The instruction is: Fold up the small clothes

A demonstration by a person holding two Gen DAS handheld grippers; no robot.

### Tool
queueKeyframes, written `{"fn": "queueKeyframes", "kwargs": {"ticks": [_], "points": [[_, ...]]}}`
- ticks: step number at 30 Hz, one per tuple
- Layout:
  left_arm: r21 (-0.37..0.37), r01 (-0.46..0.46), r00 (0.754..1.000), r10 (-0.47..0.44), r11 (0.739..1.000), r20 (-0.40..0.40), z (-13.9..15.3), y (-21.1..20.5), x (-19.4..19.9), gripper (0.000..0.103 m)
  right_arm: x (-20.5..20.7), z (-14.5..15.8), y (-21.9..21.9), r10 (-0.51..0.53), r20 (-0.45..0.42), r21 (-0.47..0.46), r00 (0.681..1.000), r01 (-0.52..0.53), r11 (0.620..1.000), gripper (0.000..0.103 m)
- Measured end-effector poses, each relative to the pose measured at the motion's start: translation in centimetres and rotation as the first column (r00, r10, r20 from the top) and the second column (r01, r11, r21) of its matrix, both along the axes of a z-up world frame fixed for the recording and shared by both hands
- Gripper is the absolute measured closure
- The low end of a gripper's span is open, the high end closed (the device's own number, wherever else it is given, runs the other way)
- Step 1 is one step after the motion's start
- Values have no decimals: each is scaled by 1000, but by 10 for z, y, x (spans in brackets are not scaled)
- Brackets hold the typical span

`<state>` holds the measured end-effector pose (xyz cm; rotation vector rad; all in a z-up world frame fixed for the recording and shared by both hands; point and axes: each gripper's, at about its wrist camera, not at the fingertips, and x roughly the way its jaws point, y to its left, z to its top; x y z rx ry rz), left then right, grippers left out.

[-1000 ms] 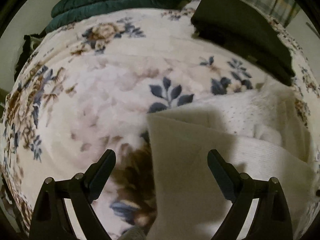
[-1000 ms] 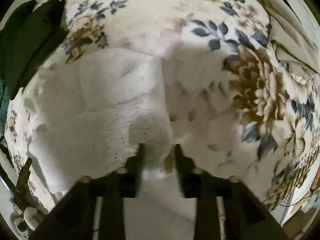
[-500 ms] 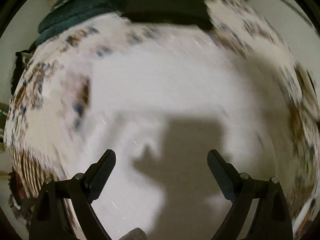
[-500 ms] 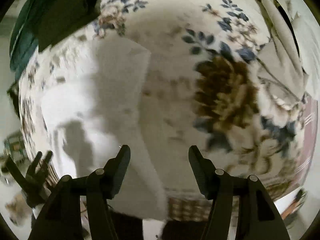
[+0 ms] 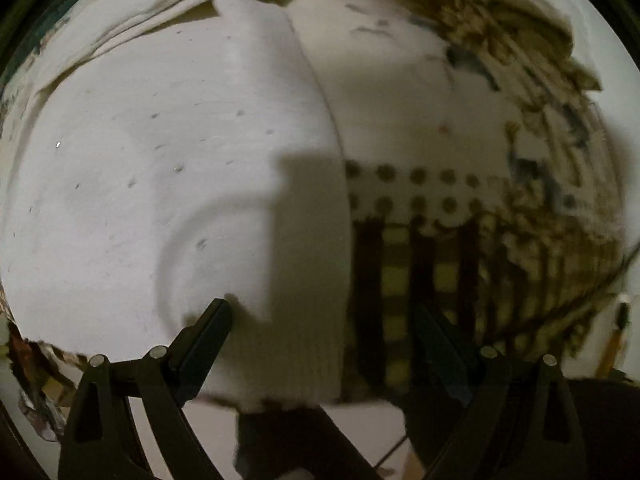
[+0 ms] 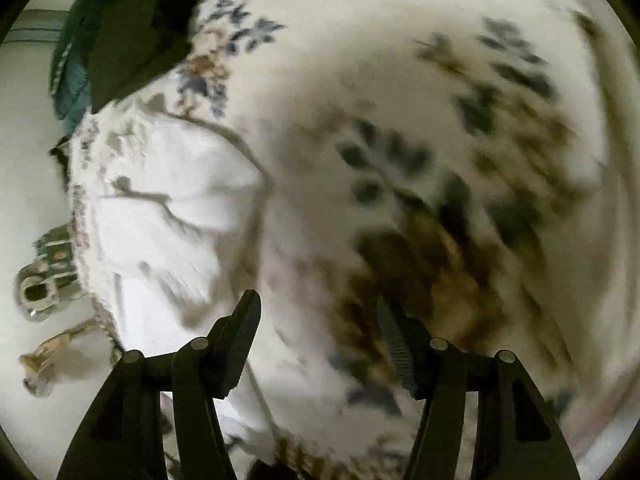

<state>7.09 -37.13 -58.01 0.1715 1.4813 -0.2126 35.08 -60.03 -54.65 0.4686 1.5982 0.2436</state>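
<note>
On floral bedspread (image 6: 400,80), white garment (image 5: 160,180) lies spread flat near bed edge. Right gripper (image 6: 316,332), a second ago clamped on garment's edge, now spread wide, empty, swung out over bare floral fabric. Release suggests fold laid down. Left gripper (image 5: 320,332) unchanged: wide open, holding nothing, hovering low over garment's ribbed hem, one fingertip against cloth.

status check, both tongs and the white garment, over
Left tongs open, holding nothing, low over the white garment. Right tongs open, empty, above the floral bedspread. Garment flat at bed edge; nothing blocking it.
</note>
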Motion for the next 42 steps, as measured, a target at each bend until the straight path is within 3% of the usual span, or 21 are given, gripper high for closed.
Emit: {"fn": "queueKeyframes", "kwargs": {"ticks": [3,5,8,13,14,15,17,23,26,29,34,39,42], "points": [[58,-16,999,14,998,40,-11,-7,10,41,34,-22,19,13,-9,68,1000,-12,998,41],[62,-31,998,28,998,57,-11,-6,15,71,52,-39,33,18,-36,110,999,-14,994,41],[78,-38,996,32,996,84,-3,-4,18,93,70,-65,51,29,-81,141,996,-17,990,41],[-22,-127,984,129,992,122,28,27,10,96,78,-90,65,-7,-156,195,988,38,980,40],[-39,-151,979,155,988,131,35,35,5,96,78,-90,65,-19,-156,201,988,51,978,49],[-59,-184,972,191,981,135,44,46,4,96,77,-87,67,-32,-158,219,987,66,974,75],[-84,-237,959,247,968,141,60,61,0,96,75,-77,70,-32,-157,219,987,66,974,93],[-156,-393,890,418,906,184,106,125,4,97,78,-23,93,-12,-83,185,996,27,982,96],[-204,-463,845,499,863,191,121,162,11,97,86,11,110,2,-54,161,999,6,987,96],[-279,-538,787,592,796,172,132,209,18,97,100,52,141,29,-21,128,999,-26,991,97],[-370,-606,722,682,704,114,125,279,19,97,133,101,242,90,17,30,996,-90,995,97],[-441,-670,651,758,597,38,104,365,14,97,163,103,372,172,30,-80,985,-169,982,97],[-466,-682,629,777,564,20,91,408,15,97,176,85,454,218,17,-149,976,-213,966,97]]}}
